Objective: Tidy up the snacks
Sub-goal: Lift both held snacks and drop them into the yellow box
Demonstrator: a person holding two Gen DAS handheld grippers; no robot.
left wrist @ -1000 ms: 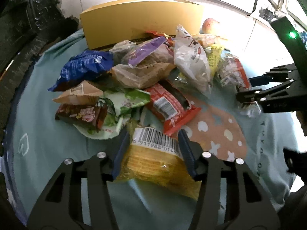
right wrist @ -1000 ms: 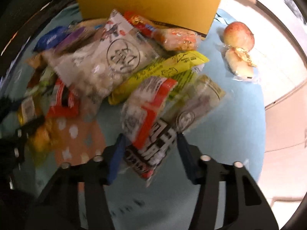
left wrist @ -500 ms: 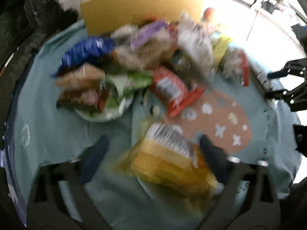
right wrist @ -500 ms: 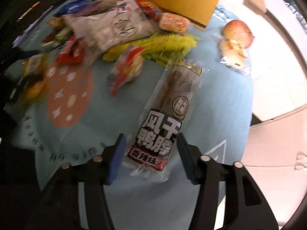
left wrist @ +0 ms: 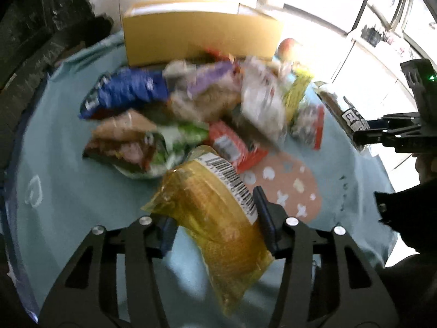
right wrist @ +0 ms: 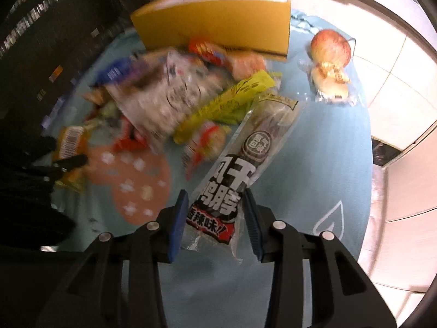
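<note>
Jaws of the left gripper [left wrist: 215, 224], just closing, clench a yellow cracker packet [left wrist: 218, 213] (barcode up); the right gripper [right wrist: 215, 218], also closing, grasps a grey-black duck-neck packet [right wrist: 245, 164], snack pile [right wrist: 169, 95] beyond.

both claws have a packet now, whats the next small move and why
Probably carry both toward the yellow box. The left claw grips the yellow packet, the right claw the dark long packet; both jaws just closed, and the box stands behind the pile.
</note>
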